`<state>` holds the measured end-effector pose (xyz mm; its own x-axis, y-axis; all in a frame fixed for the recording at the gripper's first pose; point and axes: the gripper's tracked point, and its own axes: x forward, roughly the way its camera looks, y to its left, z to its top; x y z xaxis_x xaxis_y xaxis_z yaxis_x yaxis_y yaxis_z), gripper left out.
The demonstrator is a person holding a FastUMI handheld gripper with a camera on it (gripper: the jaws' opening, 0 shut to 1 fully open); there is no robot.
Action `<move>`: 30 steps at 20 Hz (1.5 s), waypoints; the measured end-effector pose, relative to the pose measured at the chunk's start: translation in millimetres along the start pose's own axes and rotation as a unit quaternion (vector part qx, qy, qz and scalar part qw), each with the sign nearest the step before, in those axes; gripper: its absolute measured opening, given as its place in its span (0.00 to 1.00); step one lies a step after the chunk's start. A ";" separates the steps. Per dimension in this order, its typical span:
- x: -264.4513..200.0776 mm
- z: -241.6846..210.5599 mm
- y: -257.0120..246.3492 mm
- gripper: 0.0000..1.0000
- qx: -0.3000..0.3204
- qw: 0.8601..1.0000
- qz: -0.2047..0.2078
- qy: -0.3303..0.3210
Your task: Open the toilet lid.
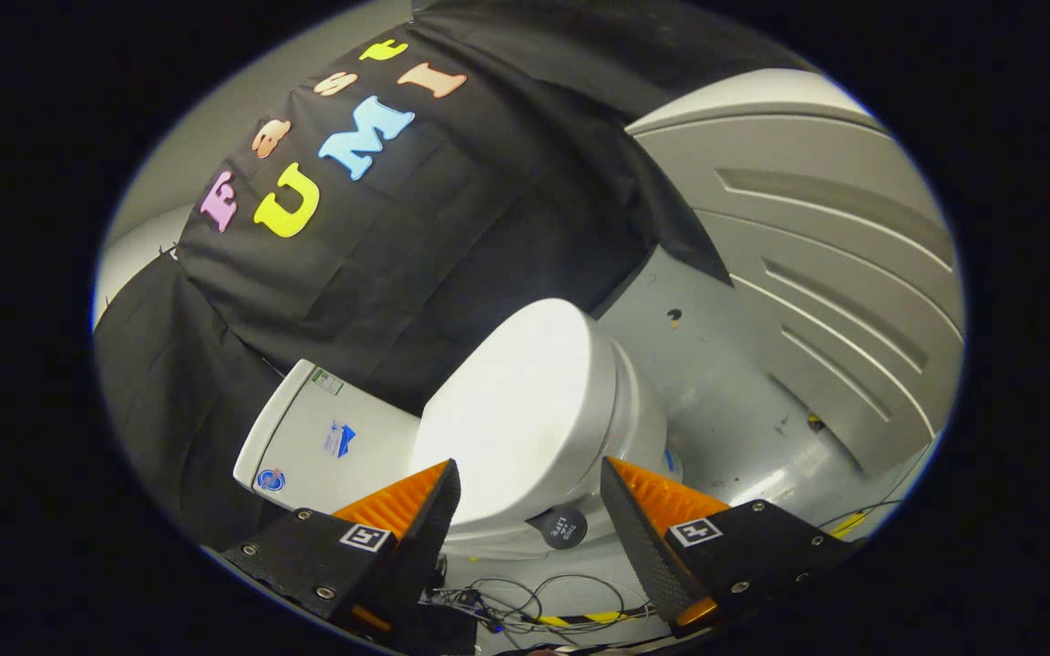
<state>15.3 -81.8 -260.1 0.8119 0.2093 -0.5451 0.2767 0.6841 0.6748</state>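
Note:
A white toilet stands ahead of me, its smooth lid [516, 410] lying shut over the bowl. Its white tank [329, 437] rises behind the lid against the black cloth wall. My gripper [530, 478] is open, with a wide gap between its two fingers. The front rim of the lid shows in that gap, just beyond the fingertips [438, 483]. Nothing is held and neither finger touches the lid. A small round dark cap [564, 527] sits on the toilet's front, below the lid edge.
A grey ribbed panel [826, 273] stands beside the toilet on the far side from the tank. Grey floor [725, 401] lies between them. Loose cables [525, 606] and a yellow-black striped strip lie on the floor below the fingers.

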 end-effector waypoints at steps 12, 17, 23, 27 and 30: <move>39.1 -62.5 -14.6 0.95 0.104 0.989 0.024 0.101; 47.9 -78.2 -14.0 0.92 0.134 0.983 0.028 0.126; 56.2 -89.3 -14.8 0.83 0.187 0.972 0.027 0.140; 59.5 -97.6 -10.1 0.64 0.210 0.965 0.036 0.151; 62.3 -103.2 -18.1 0.42 0.220 0.964 0.019 0.151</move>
<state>7.7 -9.1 -357.6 0.6576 0.4679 -0.5904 0.4946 0.3230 0.8069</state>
